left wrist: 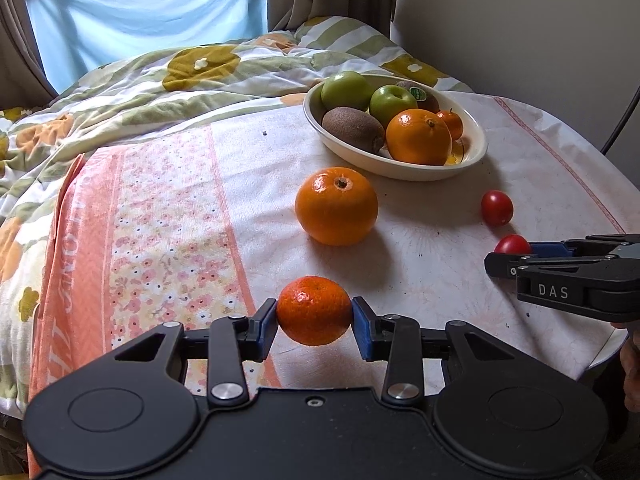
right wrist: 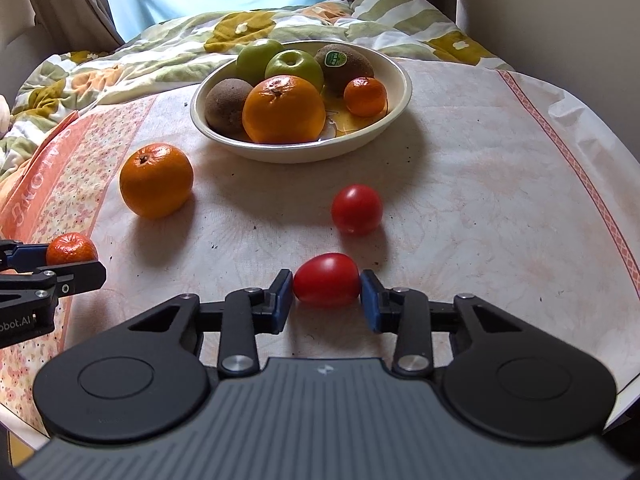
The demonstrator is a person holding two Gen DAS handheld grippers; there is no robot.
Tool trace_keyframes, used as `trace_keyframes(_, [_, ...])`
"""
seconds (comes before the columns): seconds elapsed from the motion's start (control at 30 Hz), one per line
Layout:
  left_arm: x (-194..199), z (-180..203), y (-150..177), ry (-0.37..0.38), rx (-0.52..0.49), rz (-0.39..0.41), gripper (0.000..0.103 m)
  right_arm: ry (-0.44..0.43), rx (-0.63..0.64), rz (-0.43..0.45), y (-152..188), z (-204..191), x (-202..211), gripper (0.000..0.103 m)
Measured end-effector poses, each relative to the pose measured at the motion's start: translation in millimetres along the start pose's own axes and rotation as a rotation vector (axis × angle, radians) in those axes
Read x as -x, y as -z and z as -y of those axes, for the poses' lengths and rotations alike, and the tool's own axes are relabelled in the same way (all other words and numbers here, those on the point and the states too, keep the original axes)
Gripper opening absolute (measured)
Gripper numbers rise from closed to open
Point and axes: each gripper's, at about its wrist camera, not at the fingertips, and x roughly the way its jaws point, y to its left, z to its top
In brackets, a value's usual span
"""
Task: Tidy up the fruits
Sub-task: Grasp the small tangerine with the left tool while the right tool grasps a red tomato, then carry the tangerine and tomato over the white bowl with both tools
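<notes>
Left gripper (left wrist: pixel 314 312): clamped on the mandarin (left wrist: pixel 314 310).
Right gripper (right wrist: pixel 326 286): pads pressed against a tomato (right wrist: pixel 326 279).
Bowl (right wrist: pixel 396 92): well ahead of both.
Risk: squeezing too hard bruises the tomato; a slack grip lets round fruit roll.

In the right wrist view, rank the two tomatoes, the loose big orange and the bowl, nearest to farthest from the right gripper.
1. Near tomato: between the right gripper's fingers.
2. Far tomato: just ahead.
3. Loose big orange: ahead, left.
4. Bowl: farthest back.
</notes>
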Motion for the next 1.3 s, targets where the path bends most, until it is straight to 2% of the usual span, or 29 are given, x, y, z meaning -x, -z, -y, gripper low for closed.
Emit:
trace_keyframes(0.3, [22,1,-14,0.014,-0.011,0.05,0.043,-0.016,0.002,0.024,-13,-5,26,0.051])
trace_keyframes(0.53, [54,8,-44,0.028,0.01,0.133,0.043,-0.046,0.001,0.068,-37,-3,61,0.051])
trace_keyframes(0.73, [65,15,-76,0.023,0.025,0.187,0.043,-0.079,0.016,0.102,-68,6,74,0.051])
trace_keyframes(1.0, [51,33,-120,-0.004,0.039,0.213,0.043,-0.131,0.065,0.139,-122,30,62,0.051])
trace_keyframes(1.3, [5,56,-176,-0.037,0.044,0.203,0.043,-0.19,0.121,0.121,-175,61,19,0.051])
